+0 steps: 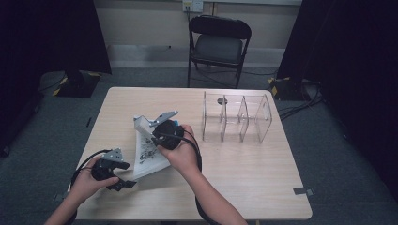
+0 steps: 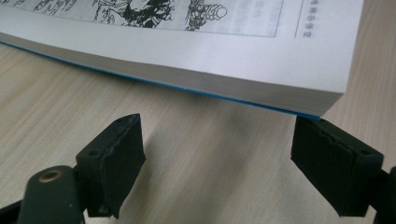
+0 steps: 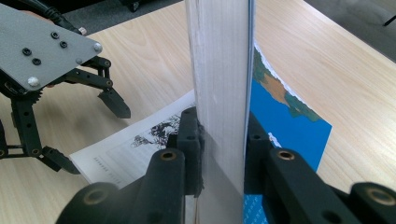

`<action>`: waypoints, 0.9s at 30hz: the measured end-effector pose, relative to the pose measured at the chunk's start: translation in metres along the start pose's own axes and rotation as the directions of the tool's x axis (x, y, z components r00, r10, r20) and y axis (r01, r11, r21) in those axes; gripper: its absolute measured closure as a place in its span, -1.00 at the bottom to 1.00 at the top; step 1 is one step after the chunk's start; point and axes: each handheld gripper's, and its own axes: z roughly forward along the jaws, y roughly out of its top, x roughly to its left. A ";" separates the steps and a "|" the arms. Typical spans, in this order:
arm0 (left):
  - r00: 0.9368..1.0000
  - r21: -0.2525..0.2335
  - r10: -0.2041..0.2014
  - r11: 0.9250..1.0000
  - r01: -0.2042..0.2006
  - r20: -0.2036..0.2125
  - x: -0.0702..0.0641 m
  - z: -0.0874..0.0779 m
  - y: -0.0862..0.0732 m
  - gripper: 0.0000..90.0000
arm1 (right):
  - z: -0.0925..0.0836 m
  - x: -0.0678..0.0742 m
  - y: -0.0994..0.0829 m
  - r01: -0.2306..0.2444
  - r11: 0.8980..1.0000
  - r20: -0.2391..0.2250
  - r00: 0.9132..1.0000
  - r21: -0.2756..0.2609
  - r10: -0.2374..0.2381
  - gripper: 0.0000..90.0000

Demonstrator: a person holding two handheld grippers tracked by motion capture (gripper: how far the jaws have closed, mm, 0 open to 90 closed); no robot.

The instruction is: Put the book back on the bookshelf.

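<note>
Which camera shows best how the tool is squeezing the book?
The right gripper view: the right tool pinches the book by its page edge. The high view shows that tool lifting one end. The left gripper view shows the book's corner.

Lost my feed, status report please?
Right gripper shut on book, far edge lifted. Left gripper open at near corner, not touching. Nothing in the way.
</note>
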 end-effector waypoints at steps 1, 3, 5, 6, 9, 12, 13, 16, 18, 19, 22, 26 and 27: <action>1.000 0.005 -0.001 1.000 0.001 0.006 0.000 0.000 0.000 -0.62 | 0.000 0.000 0.000 0.000 1.000 0.000 1.000 0.000 0.000 0.67; 1.000 0.011 0.002 1.000 -0.002 0.002 0.000 0.002 0.000 -0.62 | 0.000 0.000 0.000 0.000 1.000 0.001 1.000 0.000 0.000 0.67; 1.000 0.013 0.009 1.000 -0.009 -0.018 -0.002 0.004 0.000 -0.62 | 0.000 0.001 0.000 0.001 1.000 0.000 1.000 -0.001 -0.001 0.67; 0.999 0.014 0.016 1.000 -0.016 -0.033 -0.003 0.008 0.000 -0.62 | 0.000 0.001 0.000 0.001 1.000 0.000 1.000 -0.002 -0.001 0.67; 0.999 0.020 0.022 1.000 -0.021 -0.043 -0.003 0.011 0.001 -0.61 | 0.000 0.001 -0.001 0.003 1.000 0.002 1.000 0.003 -0.003 0.67; 0.998 0.022 0.031 0.999 -0.030 -0.054 -0.003 0.017 0.001 -0.60 | 0.000 0.001 -0.001 0.001 1.000 0.004 1.000 -0.001 -0.001 0.67; 0.997 0.022 0.038 0.999 -0.037 -0.060 -0.003 0.018 0.002 -0.60 | 0.000 0.001 -0.001 0.001 1.000 0.004 1.000 -0.001 -0.001 0.67; 0.997 -0.016 0.038 0.999 -0.039 -0.063 -0.001 0.021 0.004 -0.64 | 0.001 0.002 -0.001 0.002 1.000 0.004 1.000 0.001 -0.002 0.67; 0.996 -0.028 0.042 0.999 -0.044 -0.077 -0.001 0.022 0.006 -0.64 | 0.001 0.002 -0.002 0.001 1.000 0.001 1.000 -0.002 -0.001 0.67; 0.997 -0.032 0.047 0.998 -0.049 -0.068 -0.001 0.022 0.007 -0.65 | 0.001 0.002 -0.002 -0.001 1.000 0.001 1.000 -0.001 0.001 0.67; 0.996 -0.045 0.049 0.998 -0.053 -0.074 0.000 0.023 0.008 -0.73 | 0.000 0.002 -0.002 0.000 1.000 0.001 1.000 0.001 0.000 0.67; 0.993 -0.092 0.057 0.994 -0.067 -0.107 0.001 0.017 0.009 -0.80 | -0.001 0.000 -0.001 -0.005 1.000 -0.004 1.000 0.004 0.005 0.67; 0.990 -0.106 0.057 0.992 -0.071 -0.127 0.001 0.016 0.010 -0.87 | -0.001 0.000 -0.001 -0.003 1.000 -0.004 1.000 0.005 0.003 0.67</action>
